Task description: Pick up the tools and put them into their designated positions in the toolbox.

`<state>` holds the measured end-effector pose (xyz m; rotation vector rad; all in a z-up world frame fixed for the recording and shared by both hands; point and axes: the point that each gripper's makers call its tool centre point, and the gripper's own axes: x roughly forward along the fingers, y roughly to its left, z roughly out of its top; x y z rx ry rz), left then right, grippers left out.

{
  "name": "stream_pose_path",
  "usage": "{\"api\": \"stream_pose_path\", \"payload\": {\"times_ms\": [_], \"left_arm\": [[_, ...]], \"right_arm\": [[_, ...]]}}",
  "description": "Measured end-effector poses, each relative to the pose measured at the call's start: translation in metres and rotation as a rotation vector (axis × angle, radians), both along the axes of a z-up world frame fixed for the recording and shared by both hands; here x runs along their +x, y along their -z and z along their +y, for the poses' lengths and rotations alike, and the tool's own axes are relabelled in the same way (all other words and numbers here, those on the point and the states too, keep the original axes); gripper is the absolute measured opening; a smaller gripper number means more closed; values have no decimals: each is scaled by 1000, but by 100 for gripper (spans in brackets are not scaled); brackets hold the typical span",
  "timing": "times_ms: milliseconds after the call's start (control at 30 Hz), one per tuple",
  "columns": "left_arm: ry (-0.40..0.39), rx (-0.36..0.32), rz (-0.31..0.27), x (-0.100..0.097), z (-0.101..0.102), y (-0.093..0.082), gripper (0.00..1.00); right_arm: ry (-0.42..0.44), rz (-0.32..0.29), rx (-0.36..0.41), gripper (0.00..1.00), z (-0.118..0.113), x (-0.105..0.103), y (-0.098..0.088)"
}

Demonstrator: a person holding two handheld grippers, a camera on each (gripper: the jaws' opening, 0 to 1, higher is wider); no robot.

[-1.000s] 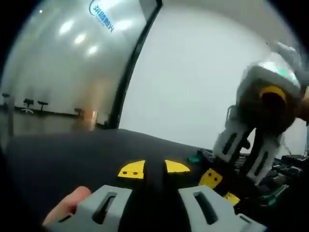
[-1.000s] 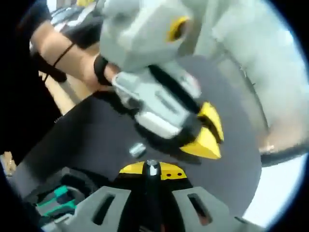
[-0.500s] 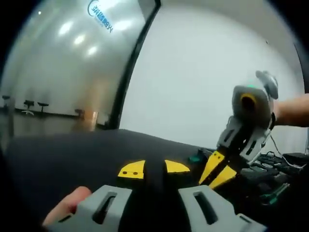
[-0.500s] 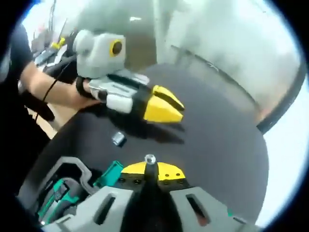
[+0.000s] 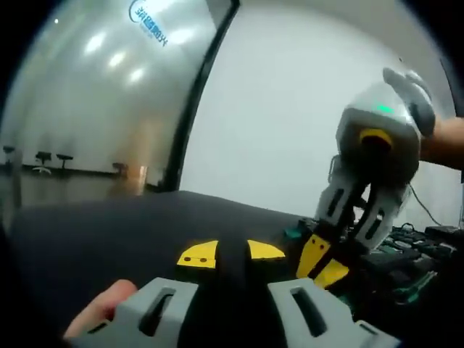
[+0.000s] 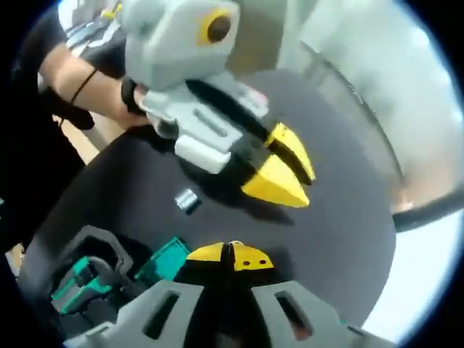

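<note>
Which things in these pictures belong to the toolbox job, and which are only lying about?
Belong to the job:
- small silver metal socket loose on the black table
- open toolbox with teal-handled tools
- left hand-held gripper
- right hand-held gripper

Only lying about:
- black chairs by the far glass wall

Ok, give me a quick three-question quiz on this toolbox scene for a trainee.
1. True or false: the small silver piece lies on the black table, outside the toolbox.
2. The tool parts in the toolbox are: A red, B teal, C orange?
3. Fill in: the tips of the left tongs are ___.
Key: 1 true; 2 B; 3 yellow.
</note>
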<state>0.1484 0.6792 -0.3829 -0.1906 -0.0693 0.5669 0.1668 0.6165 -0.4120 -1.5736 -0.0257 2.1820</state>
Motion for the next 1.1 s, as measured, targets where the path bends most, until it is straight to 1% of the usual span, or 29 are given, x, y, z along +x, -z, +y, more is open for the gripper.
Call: {"api": "stream_pose_path", "payload": {"times_ms": [100, 133, 200, 233, 267, 300, 367, 433, 467, 533, 567, 600, 667, 733, 800, 833, 867, 900, 1033, 1100], "left_arm": [[-2, -2, -8, -1, 0, -1, 14], [-1, -4, -10, -1, 1, -1, 14], [-1, -2, -7, 0, 0, -1, 14], [-2, -2, -5, 0, 0, -1, 14], [-2, -1, -3, 0, 1, 0, 14], [-1, -2, -4, 0, 1, -1, 14], [-2, 0, 0, 0, 1, 0, 14], [1, 9, 14, 1, -1, 1, 14], [3, 13, 24, 2, -1, 2, 14], [3, 16, 31, 2, -1, 3, 14], [3, 16, 29, 1, -1, 2, 14], [3, 15, 25, 1, -1, 2, 14], [3, 12, 23, 1, 0, 2, 14], [3, 15, 25, 2, -1, 2, 14], [2, 17, 27, 1, -1, 2, 14], [2, 18, 27, 1, -1, 2, 14], [2, 19, 27, 1, -1, 2, 14], [2, 20, 27, 2, 0, 2, 14], [3, 24, 31, 2, 0, 3, 14], [3, 25, 33, 2, -1, 2, 14]], "right_arm": [[22, 11, -6, 0, -13, 21, -22], [33, 10, -1, 0, -15, 30, -29], [62, -6, 14, 0, -21, 53, -44], [76, -15, 13, 0, -25, 62, -48], [108, -35, 9, 0, -29, 79, -53], [145, -43, 10, 0, -33, 94, -57], [268, -21, 5, 0, -41, 124, -61], [413, -4, -4, 0, -50, 153, -58], [464, 5, -16, 0, -57, 166, -56], [573, 47, -23, 0, -66, 190, -51], [604, 48, -28, 0, -67, 215, -50], [593, 42, -27, 0, -70, 222, -47], [578, 17, -26, 0, -83, 237, -38], [579, 6, -32, 0, -83, 250, -32], [586, -21, -43, 0, -87, 264, -26], [586, -31, -44, 0, -93, 263, -23], [590, -36, -46, 0, -94, 267, -22], [601, -36, -43, 0, -89, 271, -23], [638, -14, -49, 0, -91, 274, -19], [644, -20, -56, 0, -91, 277, -16]]}}
